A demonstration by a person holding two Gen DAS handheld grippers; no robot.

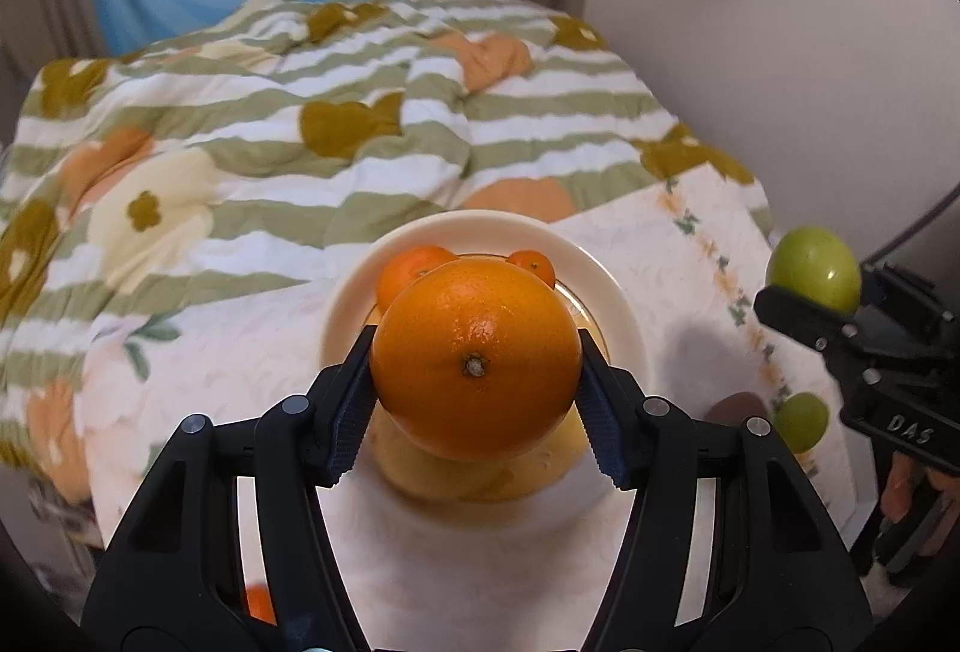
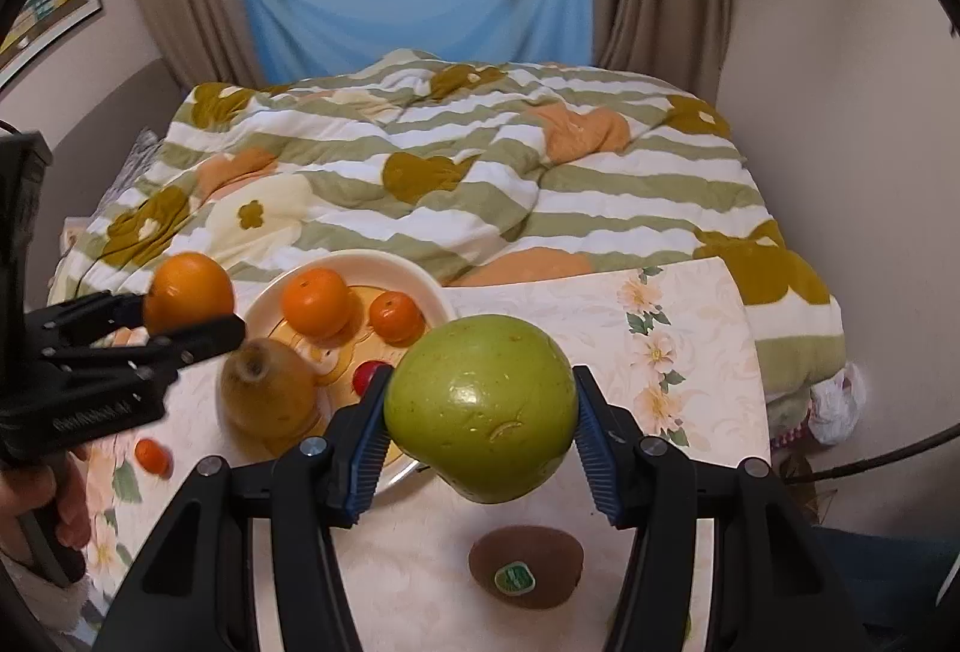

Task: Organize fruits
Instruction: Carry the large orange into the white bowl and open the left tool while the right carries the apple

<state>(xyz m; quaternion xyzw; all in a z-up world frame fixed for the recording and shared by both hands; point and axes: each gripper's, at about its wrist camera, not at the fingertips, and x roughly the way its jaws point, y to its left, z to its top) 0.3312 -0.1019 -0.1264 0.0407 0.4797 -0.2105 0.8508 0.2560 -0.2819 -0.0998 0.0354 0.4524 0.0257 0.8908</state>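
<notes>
My left gripper (image 1: pixel 477 400) is shut on a large orange (image 1: pixel 476 359) and holds it above the cream plate (image 1: pixel 606 292); it also shows in the right wrist view (image 2: pixel 189 313). My right gripper (image 2: pixel 480 442) is shut on a green apple (image 2: pixel 480 409), held above the table to the right of the plate (image 2: pixel 420 286); it also shows in the left wrist view (image 1: pixel 816 271). The plate holds two oranges (image 2: pixel 316 303) (image 2: pixel 396 316), a yellow pear (image 2: pixel 267 391) and a small red fruit (image 2: pixel 367 375).
A brown kiwi with a green sticker (image 2: pixel 527 565) lies on the floral tablecloth (image 2: pixel 678 340) under my right gripper. A small orange (image 2: pixel 153 456) lies left of the plate. A second green fruit (image 1: pixel 801 421) lies on the table. A bed with a striped quilt (image 2: pixel 456 172) is behind.
</notes>
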